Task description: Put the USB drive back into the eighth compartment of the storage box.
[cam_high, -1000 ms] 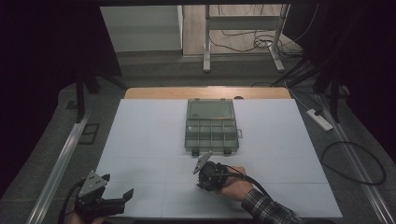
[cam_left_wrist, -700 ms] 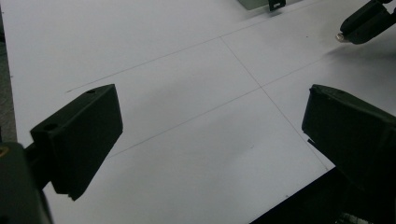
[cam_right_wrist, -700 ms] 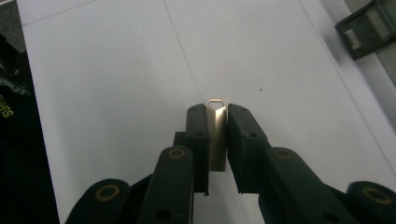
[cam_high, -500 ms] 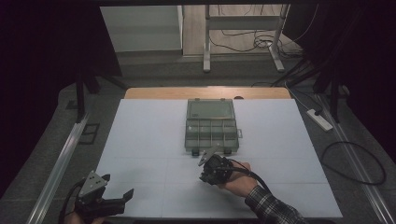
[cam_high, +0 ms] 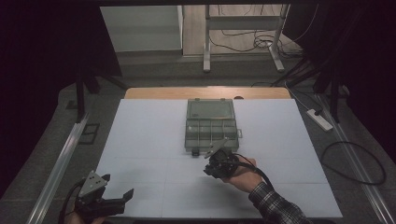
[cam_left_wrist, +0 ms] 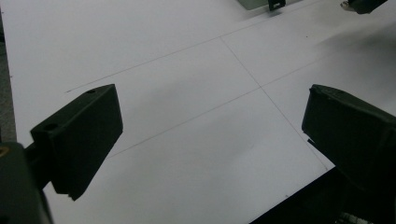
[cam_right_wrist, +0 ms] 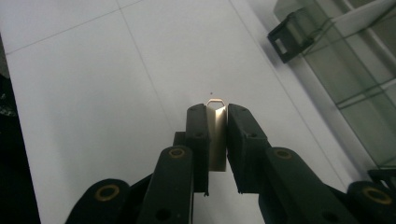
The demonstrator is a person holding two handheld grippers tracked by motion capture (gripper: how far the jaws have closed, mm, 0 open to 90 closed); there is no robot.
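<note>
Here the right gripper (cam_right_wrist: 217,119) pinches a small flat metal piece (cam_right_wrist: 216,135) just above the white surface (cam_high: 149,135), beside the compartment box's (cam_high: 211,127) near edge. The left gripper (cam_high: 109,198) rests wide apart, holding nothing, at the surface's near-left corner.

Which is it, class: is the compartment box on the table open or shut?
Open. The compartment box has its clear lid laid back flat on the far side, with the divided compartments showing nearer the right gripper.

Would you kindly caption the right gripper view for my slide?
Black tongs clamp a small flat silver metal piece above the white table.
</note>
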